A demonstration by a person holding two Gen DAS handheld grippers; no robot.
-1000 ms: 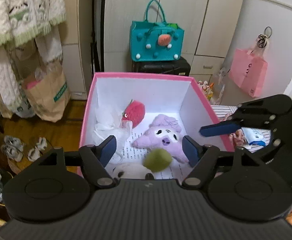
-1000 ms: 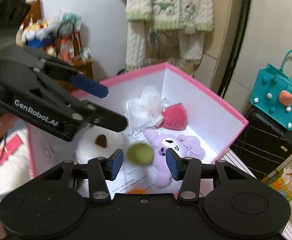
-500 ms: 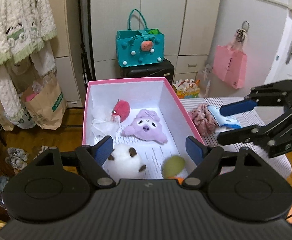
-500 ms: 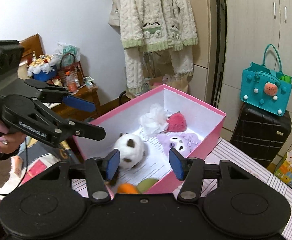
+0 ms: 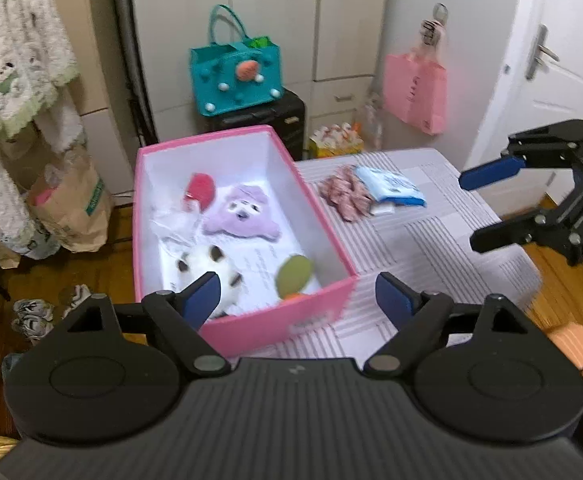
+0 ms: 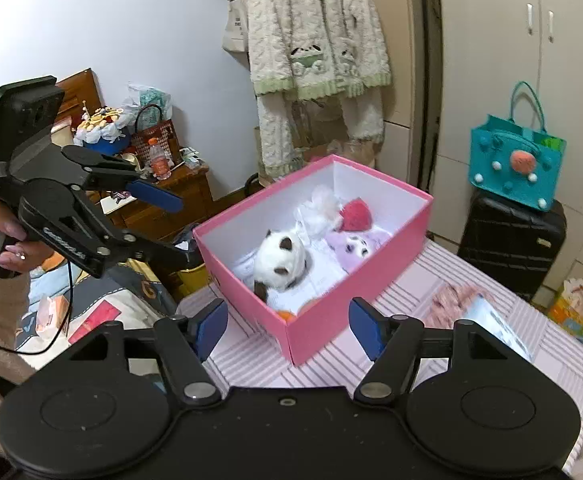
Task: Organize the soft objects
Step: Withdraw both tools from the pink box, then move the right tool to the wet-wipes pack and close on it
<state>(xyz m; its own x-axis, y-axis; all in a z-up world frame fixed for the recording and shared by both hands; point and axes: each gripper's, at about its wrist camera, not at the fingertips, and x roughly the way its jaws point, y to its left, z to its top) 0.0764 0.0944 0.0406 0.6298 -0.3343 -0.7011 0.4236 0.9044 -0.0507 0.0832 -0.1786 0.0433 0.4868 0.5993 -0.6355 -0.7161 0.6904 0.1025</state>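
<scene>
Left tool (image 5: 297,294): jaws wide apart and opening, nothing between the blue pads, touching nothing; it hangs over the near end of the pink cardboard box (image 5: 323,216). Right tool (image 6: 287,326): jaws apart and opening too, empty, over the box's near corner.

Box sits on the striped worktop (image 5: 431,240). Inside the box, counted: one red plush (image 5: 200,192) and one white mesh puff (image 5: 171,220) at the far end, one purple plush (image 5: 241,216) mid-box, one white plush with dark patches (image 5: 207,266) at the near end, one green soft ball (image 5: 293,272) by the near right wall, one orange soft piece (image 5: 295,298) against the near wall, mostly hidden.

On the worktop right of the box: one pink knitted cloth (image 5: 345,196), one blue-and-white soft packet (image 5: 391,188) touching it. Nothing blocks the box opening.

Behind the box: one teal felt tote bag (image 5: 235,76) on one black suitcase (image 5: 275,114).
</scene>
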